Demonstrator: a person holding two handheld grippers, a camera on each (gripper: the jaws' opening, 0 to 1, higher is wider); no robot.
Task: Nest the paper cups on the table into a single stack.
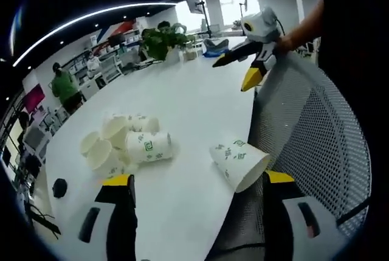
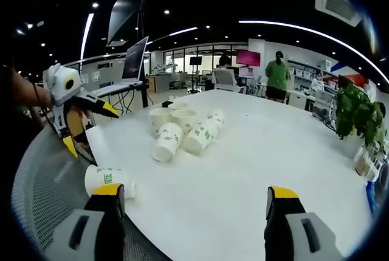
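Note:
A lone white paper cup [image 1: 238, 163] with green print lies on its side at the edge of the white table [image 1: 182, 103]. It sits just ahead of the right-hand jaw of my open left gripper [image 1: 199, 179], not held. A huddle of several more cups [image 1: 124, 144] lies further left, some upright, some on their sides. In the right gripper view the lone cup [image 2: 108, 180] lies right behind the left-hand jaw of my open right gripper [image 2: 194, 193], and the huddle [image 2: 185, 130] sits mid-table. Each gripper also shows in the other's view, held open in the air: the right [image 1: 234, 72], the left [image 2: 91, 128].
A grey mesh chair back [image 1: 316, 139] [image 2: 42, 182] stands against the table edge by the lone cup. A small black object [image 1: 59, 187] lies near the huddle. A laptop [image 2: 130, 60], a green plant [image 2: 355, 112] and a person in green [image 2: 278, 72] are beyond the table.

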